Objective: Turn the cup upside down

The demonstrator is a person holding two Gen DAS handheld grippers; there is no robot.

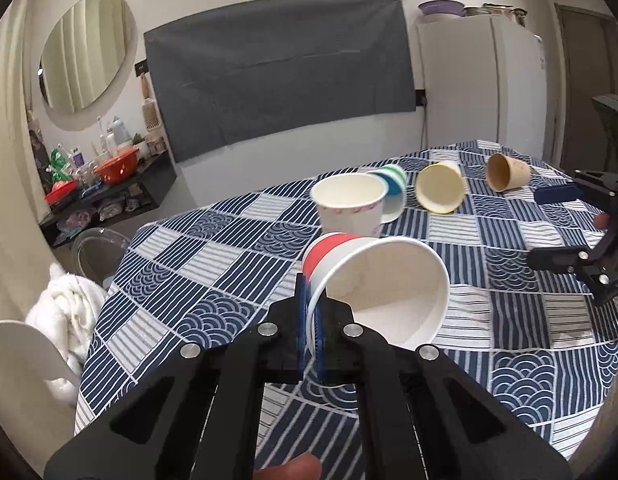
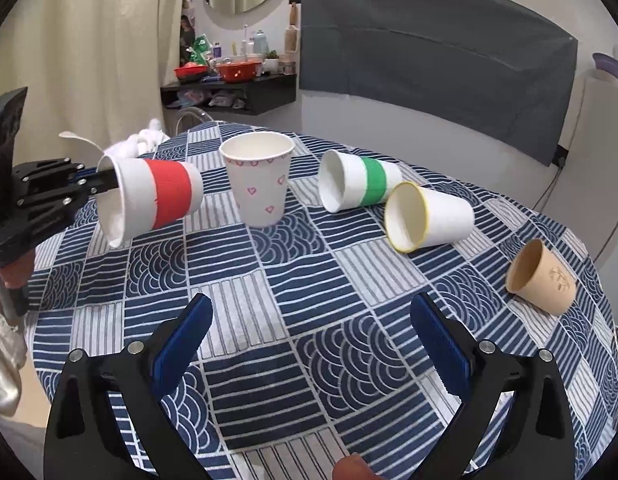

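My left gripper (image 1: 309,312) is shut on the rim of a white paper cup with a red band (image 1: 373,280). The cup is held on its side above the table, mouth toward the camera. It also shows in the right wrist view (image 2: 149,200), with the left gripper (image 2: 97,184) at its rim. My right gripper (image 2: 309,344) is open and empty above the near part of the table; it also shows in the left wrist view (image 1: 565,228).
On the blue patchwork tablecloth (image 2: 309,280): a heart-print cup (image 2: 259,178) upright, a green-band cup (image 2: 357,184), a yellow-rim cup (image 2: 425,216) and a brown cup (image 2: 543,278) on their sides. A chair with white cloth (image 1: 65,312) stands at the table's left edge.
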